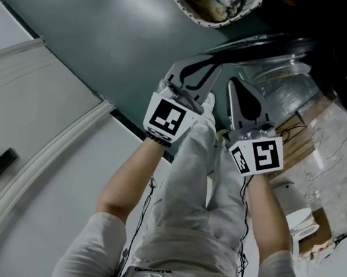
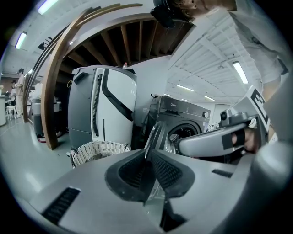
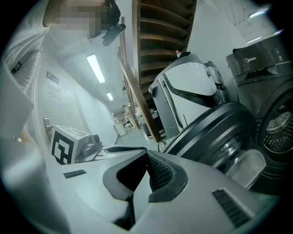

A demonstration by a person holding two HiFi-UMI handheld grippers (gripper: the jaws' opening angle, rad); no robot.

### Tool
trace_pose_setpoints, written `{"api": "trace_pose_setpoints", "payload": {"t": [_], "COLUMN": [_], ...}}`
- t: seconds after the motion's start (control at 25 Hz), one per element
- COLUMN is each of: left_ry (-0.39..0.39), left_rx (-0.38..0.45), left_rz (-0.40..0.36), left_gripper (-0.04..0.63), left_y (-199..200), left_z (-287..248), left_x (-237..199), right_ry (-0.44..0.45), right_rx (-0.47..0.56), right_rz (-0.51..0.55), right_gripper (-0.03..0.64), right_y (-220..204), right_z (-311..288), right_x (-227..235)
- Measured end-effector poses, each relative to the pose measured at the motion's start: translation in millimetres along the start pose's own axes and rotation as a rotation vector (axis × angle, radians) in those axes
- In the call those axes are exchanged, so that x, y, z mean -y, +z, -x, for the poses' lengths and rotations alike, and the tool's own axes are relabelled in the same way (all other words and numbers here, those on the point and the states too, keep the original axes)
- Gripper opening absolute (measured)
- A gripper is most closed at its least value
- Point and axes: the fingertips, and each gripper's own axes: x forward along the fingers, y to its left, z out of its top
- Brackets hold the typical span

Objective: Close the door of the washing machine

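Head view: person standing, arms down in front of the legs. The left hand-held gripper (image 1: 210, 67) and right hand-held gripper (image 1: 237, 89) are side by side and near each other, tips aimed toward the washing machine door (image 1: 281, 79), which hangs open at far right. A wicker basket (image 1: 203, 23) with cloth in it sits farther off on the floor. Left gripper view: jaws drawn together at the tips, nothing between them. The door is seen edge-on just beyond, with the washing machine (image 2: 183, 116) behind it and its drum opening exposed, so the task is not done. Right gripper view: jaws closed and empty. The door's dark rim and glass bowl fill the right, swung out toward the person. Likely reason for the closed, empty jaws: a door needs a push, not a pinch, so both work as blunt pushers. The paired hold probably spreads the shove across the rim.
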Motion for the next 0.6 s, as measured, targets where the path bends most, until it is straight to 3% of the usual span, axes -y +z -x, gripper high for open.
{"api": "trace_pose_setpoints", "payload": {"t": [0.36, 0.6], "left_ry": [-0.03, -0.076], "left_rx": [-0.059, -0.085], "left_rz": [-0.022, -0.097], "left_gripper": [0.094, 0.1], "left_y": [-21.9, -31.4], "left_z": [-15.3, -28.6], "left_x": [-11.6, -10.8], "right_ry": [-0.006, -0.016], "right_rx": [-0.005, -0.008], "right_rz": [-0.018, -0.024], "right_gripper": [0.012, 0.012], "right_y": [-10.1, -16.9], "right_z": [-6.9, -7.2], "right_x": [3.1, 5.1]}}
